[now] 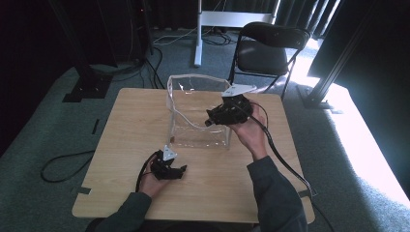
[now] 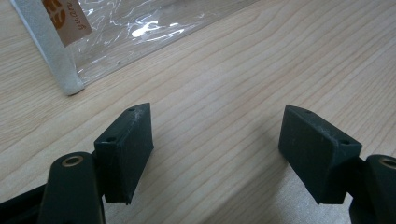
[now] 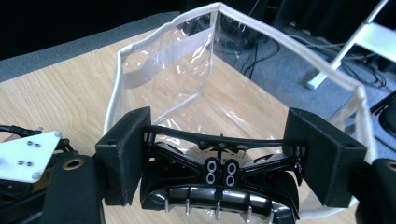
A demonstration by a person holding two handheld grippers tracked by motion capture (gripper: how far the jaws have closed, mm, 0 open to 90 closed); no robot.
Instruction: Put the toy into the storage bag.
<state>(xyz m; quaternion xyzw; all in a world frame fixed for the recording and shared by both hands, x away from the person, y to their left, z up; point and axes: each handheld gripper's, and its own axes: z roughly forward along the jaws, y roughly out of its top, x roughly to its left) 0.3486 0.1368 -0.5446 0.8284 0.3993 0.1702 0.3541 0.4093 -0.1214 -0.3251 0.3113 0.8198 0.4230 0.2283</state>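
right gripper (image 1: 212, 118) at the 3 o'clock rim of the clear plastic bag (image 1: 193, 113), which stands open-mouthed at the table's (image 1: 125, 145) centre, toward 12 o'clock. the jaws are clamped on a black clip-like object (image 3: 219, 182), glossy, with a row of metal teeth along its lower edge and small white rings in the middle; what it is exactly i cannot tell. it spans the whole gap between the pads, gripped across its width, probably so it hangs level and drops clean.

in the right gripper view the bag's white-trimmed rim (image 3: 159, 39) curves just beyond and below the held piece. my reading: the object is being brought over the mouth to go inside. not yet released; it looks above or at the rim rather than down in the bag, though the depth is hard to judge.

left gripper (image 1: 180, 170) rests low at about 7 o'clock of the bag, on the near half of the table, cradled in the left hand (image 1: 152, 181). jaws spread wide, nothing between them, bare wood (image 2: 219, 107) under the pads. the left gripper view catches the bag's lower corner, white seam (image 2: 53, 51) and a small orange label (image 2: 65, 18), at its 11 o'clock, apart from the jaws. likely parked clear, ready to steady the bag if the soft walls fold.

bag walls sag inward on the near side; the mouth stays open unaided, so a one-handed drop seems feasible. risk: the teeth snagging the trim.
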